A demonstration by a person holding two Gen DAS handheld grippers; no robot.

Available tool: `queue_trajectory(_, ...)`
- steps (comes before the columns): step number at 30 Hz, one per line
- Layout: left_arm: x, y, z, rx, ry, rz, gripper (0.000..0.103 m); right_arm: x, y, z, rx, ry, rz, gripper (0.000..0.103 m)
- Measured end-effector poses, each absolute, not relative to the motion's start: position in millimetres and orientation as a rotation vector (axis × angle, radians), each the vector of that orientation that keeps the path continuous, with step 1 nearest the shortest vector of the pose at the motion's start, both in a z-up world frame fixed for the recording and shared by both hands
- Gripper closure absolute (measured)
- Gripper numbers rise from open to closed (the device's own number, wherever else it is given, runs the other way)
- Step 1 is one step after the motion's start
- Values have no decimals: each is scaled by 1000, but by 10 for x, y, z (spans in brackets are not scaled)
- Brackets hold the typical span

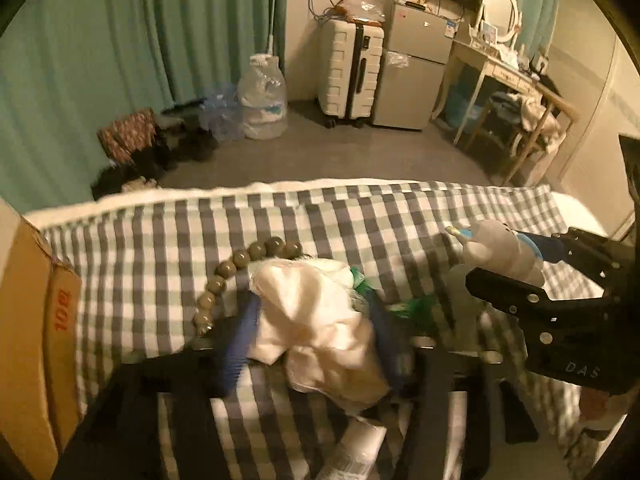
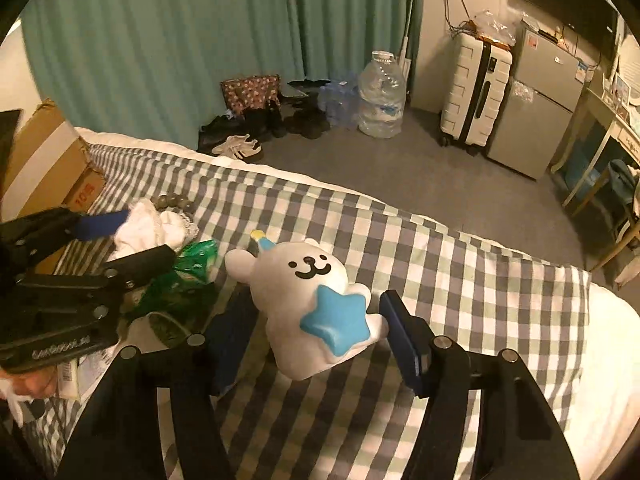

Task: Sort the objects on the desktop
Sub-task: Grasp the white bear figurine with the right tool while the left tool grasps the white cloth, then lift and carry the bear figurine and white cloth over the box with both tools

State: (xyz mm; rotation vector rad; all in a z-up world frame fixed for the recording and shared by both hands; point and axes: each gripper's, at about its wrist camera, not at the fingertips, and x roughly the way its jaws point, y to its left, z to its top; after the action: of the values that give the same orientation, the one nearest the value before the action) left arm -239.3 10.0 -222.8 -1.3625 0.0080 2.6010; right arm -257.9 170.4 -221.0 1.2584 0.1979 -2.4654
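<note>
A white crumpled cloth (image 1: 316, 320) sits between the blue pads of my left gripper (image 1: 312, 340), which is shut on it; it also shows in the right wrist view (image 2: 148, 228). A white bear figurine with a blue star (image 2: 308, 300) stands between the pads of my right gripper (image 2: 316, 336), which is closed on its sides; the figurine also shows in the left wrist view (image 1: 500, 248). A string of grey-green beads (image 1: 236, 272) lies beside the cloth. A green wrapper (image 2: 188, 272) lies between the two grippers.
Everything lies on a checked bedspread (image 2: 440, 264). A cardboard box (image 1: 36, 320) stands at the left edge of the bed. Beyond the bed are a suitcase (image 2: 472, 96), a water jug (image 2: 380, 96), a small fridge (image 2: 536, 104) and shoes on the floor.
</note>
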Motion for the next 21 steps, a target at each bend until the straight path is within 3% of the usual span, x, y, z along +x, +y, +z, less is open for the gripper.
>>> queue_trajectory(2, -2353, 129, -2214, -1358, 28, 2583, 82, -2545, 1745, -2166, 1265, 182, -2472, 41)
queue_trajectory(7, -2219, 209, -2119, -1345, 83, 2594, 90, -2522, 1875, -2010, 1276, 131, -2508, 41)
queue_trajectory(21, -1771, 213, -1311, -1159, 125, 2706, 90, -2137, 1986, -1306, 1133, 32, -2621, 41)
